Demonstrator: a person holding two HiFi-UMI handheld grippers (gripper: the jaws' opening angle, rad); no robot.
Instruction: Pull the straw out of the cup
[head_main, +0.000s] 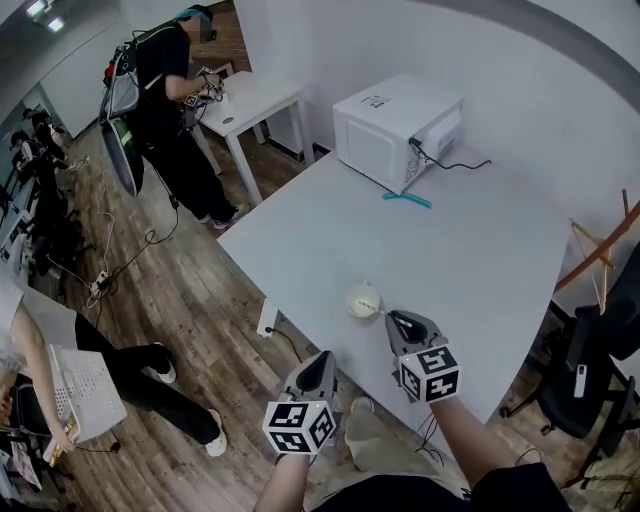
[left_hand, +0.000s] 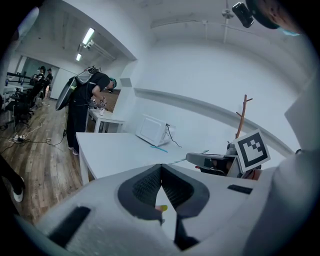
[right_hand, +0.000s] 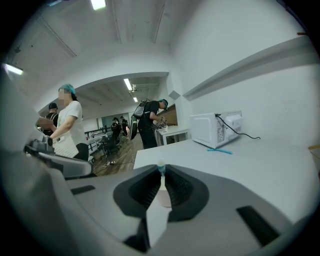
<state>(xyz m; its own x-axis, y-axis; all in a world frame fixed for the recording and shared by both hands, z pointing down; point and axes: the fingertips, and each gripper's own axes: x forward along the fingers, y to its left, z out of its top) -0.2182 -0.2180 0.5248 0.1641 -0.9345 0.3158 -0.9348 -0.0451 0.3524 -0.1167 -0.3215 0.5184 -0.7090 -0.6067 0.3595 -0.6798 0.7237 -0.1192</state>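
Note:
A small white lidded cup (head_main: 364, 301) stands near the front edge of the white table (head_main: 470, 250). My right gripper (head_main: 398, 320) is just right of it. In the right gripper view its jaws (right_hand: 160, 172) are shut on a thin straw (right_hand: 160, 167) with a pale blue tip, which pokes up between the fingertips. The cup (right_hand: 164, 197) shows low in the gap behind them. My left gripper (head_main: 322, 362) hangs off the table's front edge, left of the cup. Its jaws (left_hand: 161, 172) meet at the tips with nothing in them.
A white microwave (head_main: 397, 128) sits at the table's far side, with a blue strip (head_main: 407, 199) lying in front of it. One person (head_main: 165, 90) stands at a small table at the back left, and another (head_main: 40, 380) is at the left. A black office chair (head_main: 590, 370) is on the right.

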